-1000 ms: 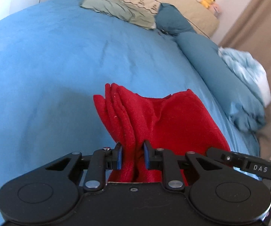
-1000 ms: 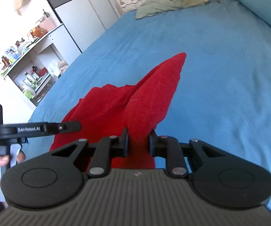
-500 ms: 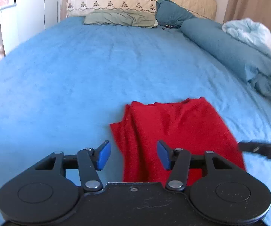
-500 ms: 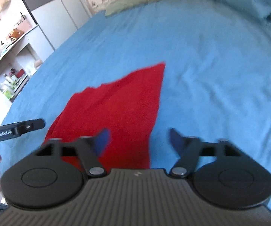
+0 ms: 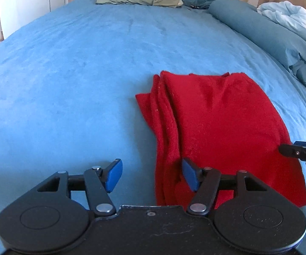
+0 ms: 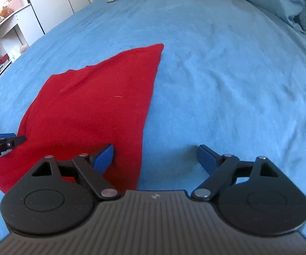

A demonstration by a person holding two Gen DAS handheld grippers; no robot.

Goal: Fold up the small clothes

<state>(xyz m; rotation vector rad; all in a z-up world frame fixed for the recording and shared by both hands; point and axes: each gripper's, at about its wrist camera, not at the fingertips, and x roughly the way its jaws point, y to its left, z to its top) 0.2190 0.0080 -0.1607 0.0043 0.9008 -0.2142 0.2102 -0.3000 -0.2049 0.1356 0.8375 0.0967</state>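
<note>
The folded red fleece cloth [image 5: 221, 123] is lying released on the blue bedspread [image 5: 68, 85]; the left gripper [image 5: 152, 175] is being opened over its near left edge, the right gripper [image 6: 155, 158] is being held wide apart at its near right edge.

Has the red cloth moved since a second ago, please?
Yes. The red cloth has dropped from hanging bunched between both sets of jaws to lying flat on the blue bedspread, released.

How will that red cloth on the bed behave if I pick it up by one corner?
The red cloth would probably go floppy and hang: it lies limp, with soft ridges along its left edge. Its stacked layers there suggest the fold could slide open when lifted. The fuzzy surface looks grippy rather than slippery, and it seems light on the blue bedspread.
</note>
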